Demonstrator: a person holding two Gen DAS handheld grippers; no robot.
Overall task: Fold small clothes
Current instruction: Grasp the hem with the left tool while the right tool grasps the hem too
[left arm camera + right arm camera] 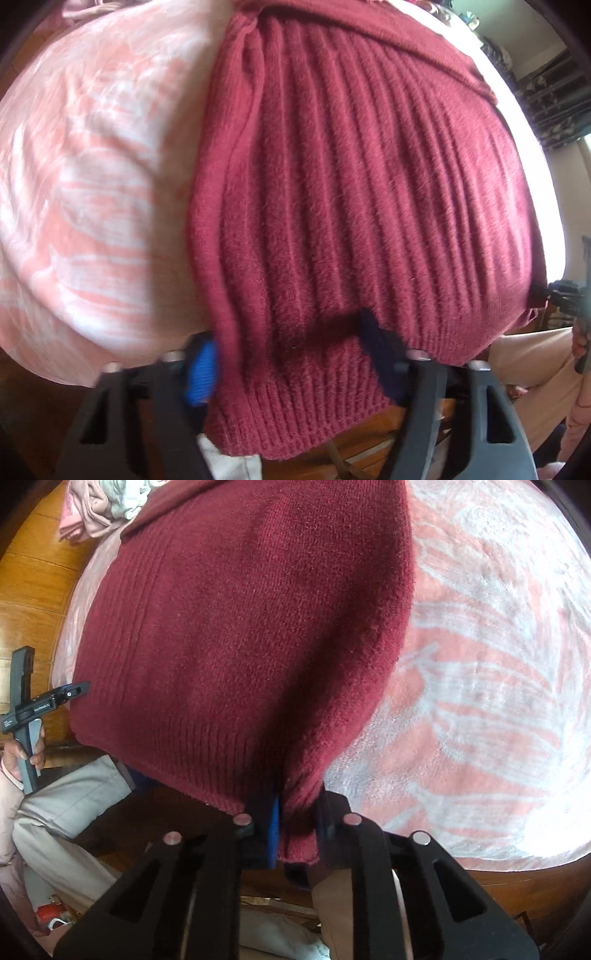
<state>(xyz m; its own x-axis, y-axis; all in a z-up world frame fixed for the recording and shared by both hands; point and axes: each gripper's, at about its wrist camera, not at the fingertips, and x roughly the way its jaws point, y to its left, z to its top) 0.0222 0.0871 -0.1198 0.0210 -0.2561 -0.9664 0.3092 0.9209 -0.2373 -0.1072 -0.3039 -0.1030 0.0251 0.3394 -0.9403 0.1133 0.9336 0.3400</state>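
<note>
The left gripper [291, 354] has its jaws spread wide around the ribbed hem of the maroon sweater [351, 177], the knit draping between them off the surface's near edge; whether they pinch it cannot be told. The sweater lies flat on a pink-and-white blanket [81, 177] over a round surface. The right gripper [297, 830] is clenched on the hem's other corner, cloth bunched between its jaws.

If only the right side truly holds, lifting would likely drag the sweater askew and skew the fold; the fuzzy knit could also slip free.

Only the right wrist view shows the pile of pale clothes [103, 506] beyond the sweater and the wooden floor [33, 590].
</note>
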